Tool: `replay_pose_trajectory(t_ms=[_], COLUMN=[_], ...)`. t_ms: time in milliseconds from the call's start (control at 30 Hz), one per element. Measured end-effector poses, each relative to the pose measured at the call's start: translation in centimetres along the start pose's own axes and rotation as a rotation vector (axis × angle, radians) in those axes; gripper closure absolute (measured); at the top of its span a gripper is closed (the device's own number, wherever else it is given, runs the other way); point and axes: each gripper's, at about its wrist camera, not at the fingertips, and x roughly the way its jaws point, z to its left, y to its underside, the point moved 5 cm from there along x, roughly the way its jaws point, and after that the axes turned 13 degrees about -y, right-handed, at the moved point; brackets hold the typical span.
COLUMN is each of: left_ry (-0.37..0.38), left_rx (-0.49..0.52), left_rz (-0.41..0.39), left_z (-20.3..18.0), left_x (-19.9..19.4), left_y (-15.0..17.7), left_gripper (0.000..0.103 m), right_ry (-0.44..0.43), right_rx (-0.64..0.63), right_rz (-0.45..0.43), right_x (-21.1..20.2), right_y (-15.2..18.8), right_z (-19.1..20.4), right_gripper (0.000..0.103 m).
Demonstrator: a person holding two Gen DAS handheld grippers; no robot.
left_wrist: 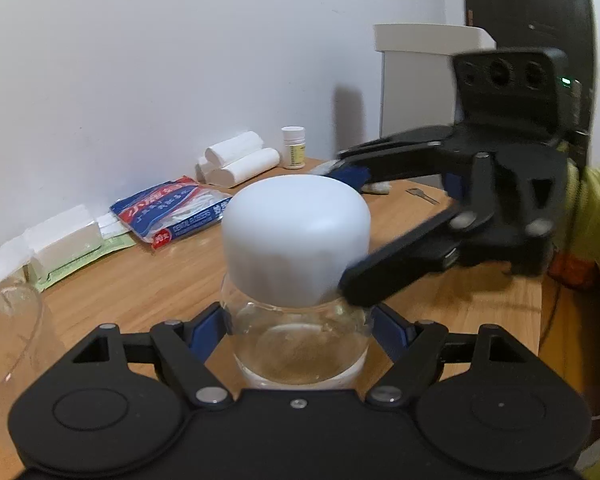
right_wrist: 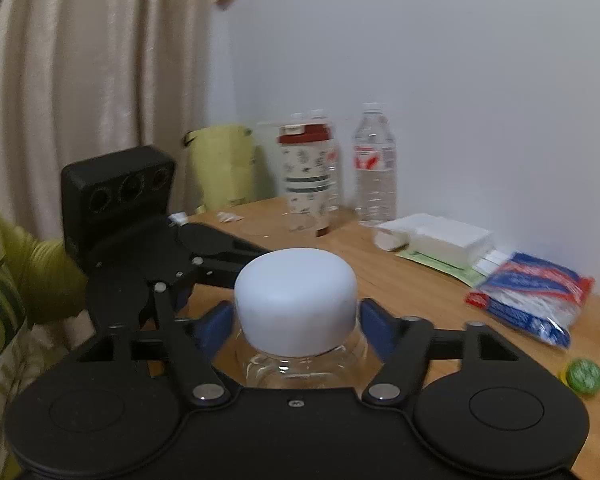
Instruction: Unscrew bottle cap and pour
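A clear glass bottle [left_wrist: 300,344] with a wide white domed cap [left_wrist: 296,236] stands on the wooden table. My left gripper [left_wrist: 298,332] is shut on the bottle's body just below the cap. My right gripper [left_wrist: 348,236] comes in from the right, its black fingers [left_wrist: 396,260] on either side of the cap. In the right wrist view the cap [right_wrist: 296,300] sits between the blue pads [right_wrist: 376,328] of my right gripper [right_wrist: 296,330], which touch its sides. The bottle [right_wrist: 300,368] below looks nearly empty.
A clear glass cup [left_wrist: 8,336] stands at the left. Along the wall lie a dental floss bag [left_wrist: 172,212], white boxes [left_wrist: 64,240], paper rolls [left_wrist: 240,158] and a pill bottle [left_wrist: 293,147]. Water bottles [right_wrist: 374,164] and a patterned tumbler [right_wrist: 310,176] stand in the far corner.
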Motion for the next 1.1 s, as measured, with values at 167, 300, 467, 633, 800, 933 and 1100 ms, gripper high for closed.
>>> replay_pose_trajectory(t_ms=[167, 300, 467, 633, 800, 933, 1100], left_ry=[-0.082, -0.134, -0.157, -0.172, -0.174, -0.148, -0.115], left_rx=[-0.040, -0.064, -0.074, -0.072, -0.082, -0.066, -0.034], left_rz=[0.003, 0.008, 0.014, 0.013, 0.012, 0.011, -0.003], left_z=[-0.7, -1.3, -1.7, -2.0, -1.9, -1.7, -1.5], left_x=[-0.1, -0.3, -0.4, -0.5, -0.5, -0.5, -0.6], left_y=[-0.1, -0.1, -0.2, -0.2, -0.1, -0.1, 0.1], left_gripper=[0.023, 0.023, 0.023, 0.023, 0.023, 0.023, 0.023], right_ry=[0.236, 0.346, 0.364, 0.409, 0.436, 0.416, 0.258], right_rx=[0.169, 0.117, 0.071, 0.078, 0.077, 0.023, -0.028], right_rz=[-0.155, -0.168, -0.150, -0.106, -0.089, -0.046, -0.012], right_x=[-1.1, -0.1, 1.2, 2.1, 2.6, 2.8, 2.0], right_y=[0.5, 0.6, 0.2, -0.2, -0.1, -0.2, -0.3], right_z=[1.4, 3.3, 4.8, 4.8, 4.5, 4.5, 3.0], right_gripper=[0.007, 0.007, 0.010, 0.031, 0.033, 0.034, 0.034])
